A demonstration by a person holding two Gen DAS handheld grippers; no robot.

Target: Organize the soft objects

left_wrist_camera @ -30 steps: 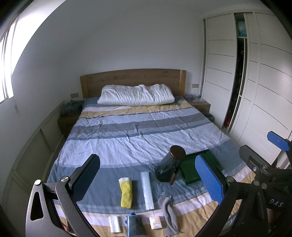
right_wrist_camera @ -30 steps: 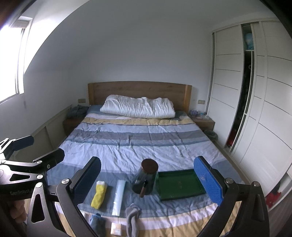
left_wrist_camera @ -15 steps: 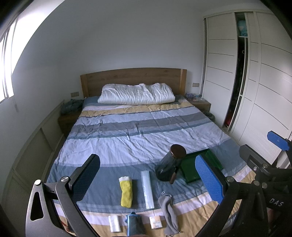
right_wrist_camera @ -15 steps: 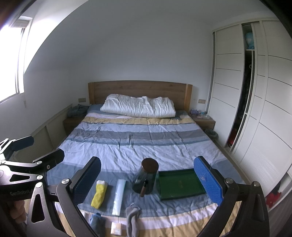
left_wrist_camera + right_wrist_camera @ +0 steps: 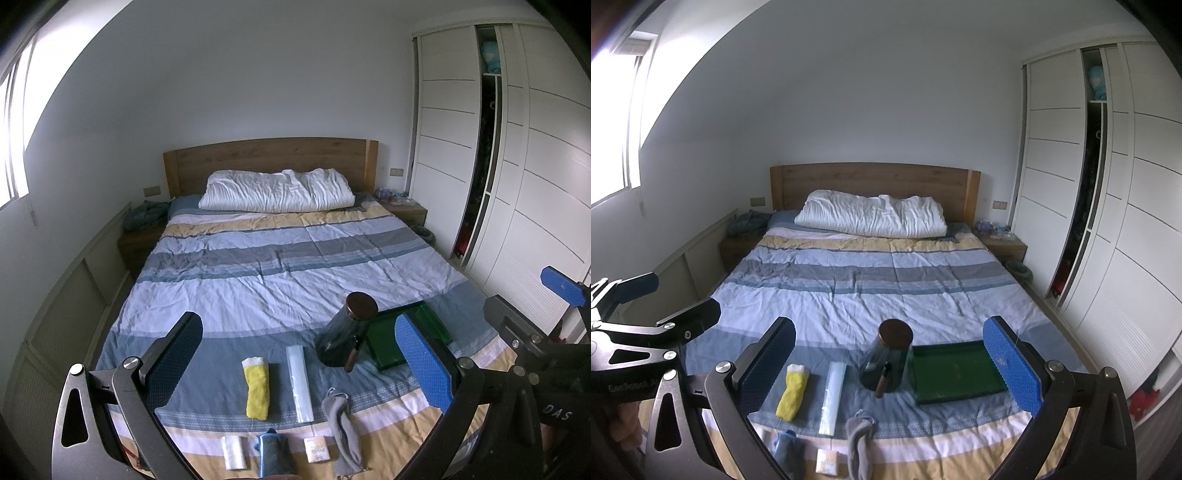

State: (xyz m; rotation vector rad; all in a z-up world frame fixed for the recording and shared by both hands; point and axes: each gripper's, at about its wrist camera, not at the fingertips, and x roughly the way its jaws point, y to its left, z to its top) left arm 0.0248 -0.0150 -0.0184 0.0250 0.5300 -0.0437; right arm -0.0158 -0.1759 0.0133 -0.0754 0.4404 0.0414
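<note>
Small items lie near the foot of the striped bed (image 5: 280,273): a yellow rolled cloth (image 5: 255,393), a clear plastic sleeve (image 5: 300,384), a grey sock (image 5: 341,424), a blue rolled cloth (image 5: 271,456), a white packet (image 5: 232,452) and a small tan packet (image 5: 316,450). A dark glass jar (image 5: 345,341) with a brown lid stands beside a green tray (image 5: 391,354). My left gripper (image 5: 295,362) is open and empty above them. My right gripper (image 5: 888,369) is open and empty, above the jar (image 5: 886,363), tray (image 5: 956,373), yellow cloth (image 5: 793,397) and sock (image 5: 858,443).
A white folded duvet (image 5: 277,190) lies at the wooden headboard (image 5: 269,155). Nightstands stand on either side of the bed. A white wardrobe (image 5: 517,184) with one door ajar runs along the right wall. A window is at the left.
Both views have dipped very slightly; the objects on the bed have not moved. Both grippers stay open.
</note>
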